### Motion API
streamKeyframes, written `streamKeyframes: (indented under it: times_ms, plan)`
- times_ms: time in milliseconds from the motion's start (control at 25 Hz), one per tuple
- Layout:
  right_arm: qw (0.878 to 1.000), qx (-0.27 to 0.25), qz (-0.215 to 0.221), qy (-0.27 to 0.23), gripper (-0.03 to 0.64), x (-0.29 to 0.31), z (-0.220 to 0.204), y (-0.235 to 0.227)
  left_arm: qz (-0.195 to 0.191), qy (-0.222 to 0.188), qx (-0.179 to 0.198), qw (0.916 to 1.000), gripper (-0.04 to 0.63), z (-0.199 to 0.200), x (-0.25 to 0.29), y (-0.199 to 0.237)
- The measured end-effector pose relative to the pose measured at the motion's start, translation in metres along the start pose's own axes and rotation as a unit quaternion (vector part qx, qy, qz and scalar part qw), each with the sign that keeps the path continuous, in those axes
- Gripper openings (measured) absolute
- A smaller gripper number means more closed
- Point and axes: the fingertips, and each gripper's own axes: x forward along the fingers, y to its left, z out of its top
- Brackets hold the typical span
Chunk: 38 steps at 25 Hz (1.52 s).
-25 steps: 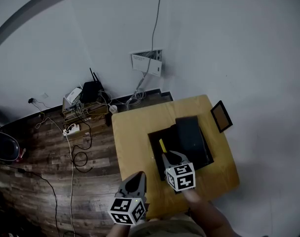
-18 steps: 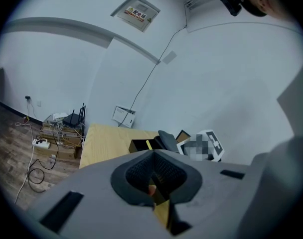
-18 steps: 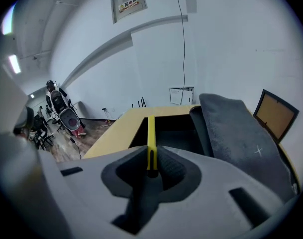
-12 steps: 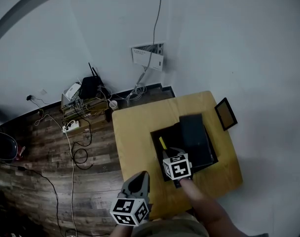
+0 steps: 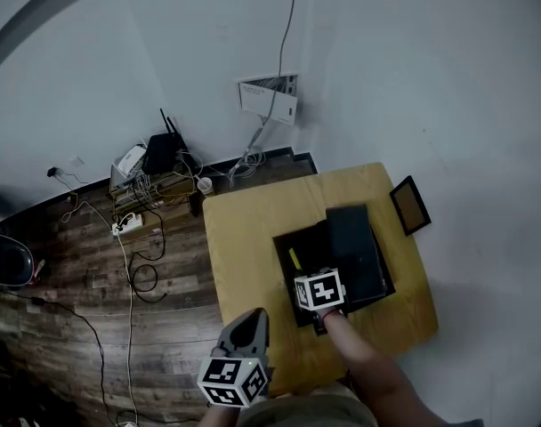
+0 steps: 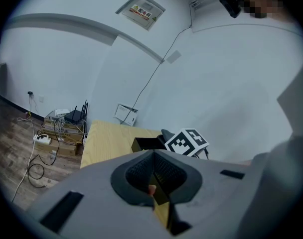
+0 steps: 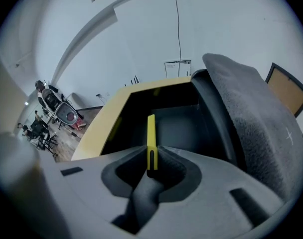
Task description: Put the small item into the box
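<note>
Your right tongs (image 7: 151,154), clamped on the yellow small item (image 7: 151,131), have advanced over the open box (image 7: 177,124) on the tabletop (image 5: 244,238); the item now hangs above its cavity, apparently ready for release. Left tongs (image 6: 152,176) closed, empty

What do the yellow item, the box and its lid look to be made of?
Yellow item: smooth and rigid, likely plastic; clean straight edges, with a black end pinched in the right gripper.
Box: matte black, perhaps card or plastic; no sheen.
Lid: grey, felt-like or flocked; a fuzzy nap shows.
</note>
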Motion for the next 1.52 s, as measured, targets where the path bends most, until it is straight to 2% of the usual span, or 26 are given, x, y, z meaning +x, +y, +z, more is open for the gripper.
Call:
streamKeyframes:
  times_ms: [280, 360, 720, 960, 1160, 1520]
  plan:
    - [1.0, -0.002, -0.003, -0.001, 0.055, 0.0, 0.0, -0.001, 0.002, -0.002, 0.003, 1.0, 0.003, 0.002, 0.0, -0.002]
    - [1.0, -0.001, -0.007, -0.008, 0.088, -0.002, 0.0, -0.002, 0.002, -0.003, 0.005, 1.0, 0.003, 0.002, -0.001, -0.003]
    - [0.999, 0.005, -0.005, -0.047, 0.089, -0.028, 0.006, 0.01, 0.0, -0.012, 0.014, 0.9998, 0.003, 0.005, -0.013, -0.011]
    - [0.995, -0.004, 0.001, -0.1, 0.089, -0.066, 0.015, 0.025, -0.005, -0.022, 0.024, 0.9995, 0.003, 0.006, -0.024, -0.023]
    - [0.986, -0.023, 0.006, -0.166, 0.085, -0.112, 0.019, 0.04, -0.004, -0.027, 0.028, 0.9992, 0.003, 0.004, -0.034, -0.029]
    - [0.969, -0.016, 0.011, -0.246, 0.043, -0.186, -0.01, 0.066, -0.011, -0.038, 0.035, 0.9986, 0.003, 0.005, -0.058, -0.041]
